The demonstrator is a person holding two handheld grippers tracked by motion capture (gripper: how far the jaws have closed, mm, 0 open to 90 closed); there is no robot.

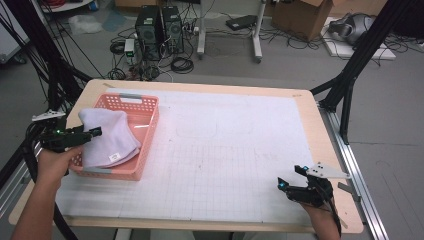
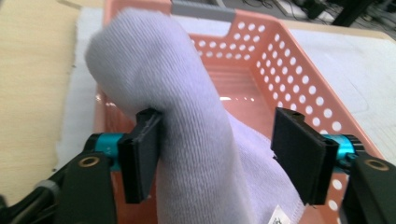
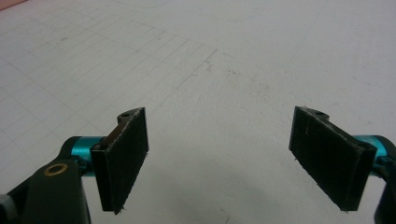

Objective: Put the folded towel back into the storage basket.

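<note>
A pale lilac folded towel lies in a pink perforated basket at the table's left. My left gripper reaches over the basket's left rim. In the left gripper view the towel rises between the jaws of the left gripper. The left pad rests against the cloth and the right pad stands apart from it, so the jaws are open. My right gripper hovers low at the table's front right. Its own view shows the right gripper open with nothing between the pads.
A white gridded mat covers most of the wooden table. The basket has a grey handle at its far end. Beyond the table, computer towers, cables and black frame struts stand on the floor.
</note>
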